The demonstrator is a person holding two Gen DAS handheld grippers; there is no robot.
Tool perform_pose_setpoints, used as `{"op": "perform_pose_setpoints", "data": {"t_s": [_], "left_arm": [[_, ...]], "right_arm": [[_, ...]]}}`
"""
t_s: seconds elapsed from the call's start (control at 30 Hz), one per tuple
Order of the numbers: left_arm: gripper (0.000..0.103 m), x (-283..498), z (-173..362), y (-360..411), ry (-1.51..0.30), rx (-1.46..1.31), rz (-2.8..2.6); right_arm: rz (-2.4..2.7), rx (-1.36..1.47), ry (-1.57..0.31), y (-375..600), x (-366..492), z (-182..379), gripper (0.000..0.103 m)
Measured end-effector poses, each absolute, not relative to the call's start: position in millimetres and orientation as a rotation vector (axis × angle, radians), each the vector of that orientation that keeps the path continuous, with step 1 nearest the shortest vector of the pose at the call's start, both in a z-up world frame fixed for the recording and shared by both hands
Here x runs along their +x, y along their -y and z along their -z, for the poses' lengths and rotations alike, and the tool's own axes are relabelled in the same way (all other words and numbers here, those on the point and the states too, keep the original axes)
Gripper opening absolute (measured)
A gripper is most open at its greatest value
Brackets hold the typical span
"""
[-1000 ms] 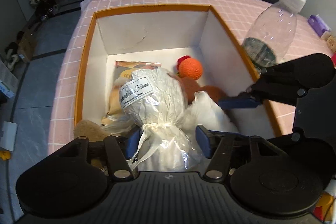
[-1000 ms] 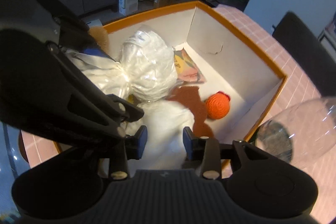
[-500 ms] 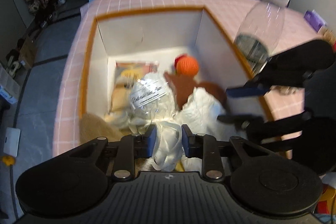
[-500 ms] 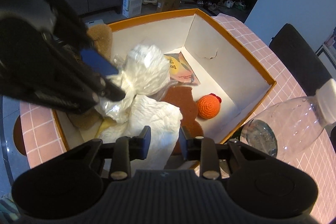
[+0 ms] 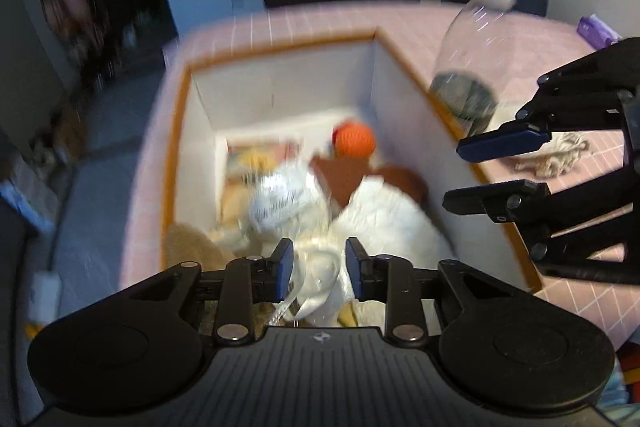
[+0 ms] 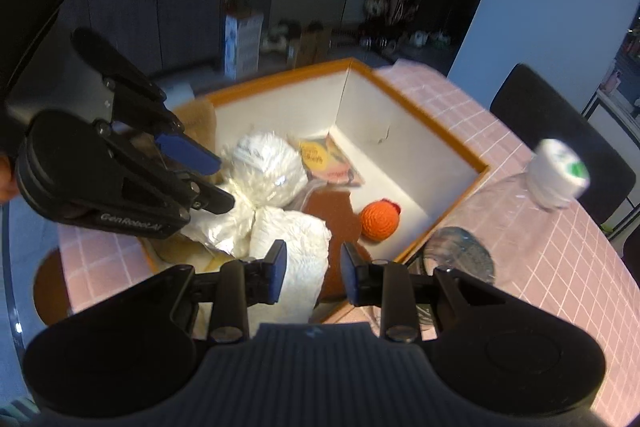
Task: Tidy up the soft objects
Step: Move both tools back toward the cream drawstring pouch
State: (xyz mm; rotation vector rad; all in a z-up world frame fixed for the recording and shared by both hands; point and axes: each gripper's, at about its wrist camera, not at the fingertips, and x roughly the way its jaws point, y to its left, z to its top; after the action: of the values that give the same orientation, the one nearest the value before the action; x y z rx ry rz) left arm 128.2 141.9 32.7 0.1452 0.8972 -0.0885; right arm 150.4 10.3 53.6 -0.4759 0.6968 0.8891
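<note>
Both tongs have pulled back above the orange-rimmed box (image 6: 436,131); left tongs (image 5: 318,269) just reopened slightly around the white wrapped bundle (image 5: 320,267).

Right gripper (image 6: 313,273) low in front, blue pads apart, nothing pressed between them. Just beyond the left pad, a crumpled white cloth (image 6: 298,251); past it, a white wrapped bundle (image 6: 267,169). Ahead and slightly right of the tips, an orange crocheted ball (image 6: 379,220) on brown fabric (image 6: 335,213). All inside an orange-rimmed box (image 6: 404,155) on pink checked tablecloth (image 6: 540,267). Left gripper (image 6: 204,179) up left, jaws parted over the bundle's tail. Clear bottle (image 6: 556,179) off right.
</note>
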Motion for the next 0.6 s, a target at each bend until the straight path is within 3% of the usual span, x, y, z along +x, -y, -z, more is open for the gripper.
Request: {"op": "perform_pose_setpoints", "data": {"t_s": [0.3,0.6], "left_arm": [[0.037,66,-50,-72,-0.554,0.186,0.202],[0.037,68,-16,0,-0.462,0.049,0.395]], "right_arm": [[-0.771,-0.223,-0.602,84,126,-60,0.035],[-0.514,-0.138,-0.579,175,99,-18,0.043]]}}
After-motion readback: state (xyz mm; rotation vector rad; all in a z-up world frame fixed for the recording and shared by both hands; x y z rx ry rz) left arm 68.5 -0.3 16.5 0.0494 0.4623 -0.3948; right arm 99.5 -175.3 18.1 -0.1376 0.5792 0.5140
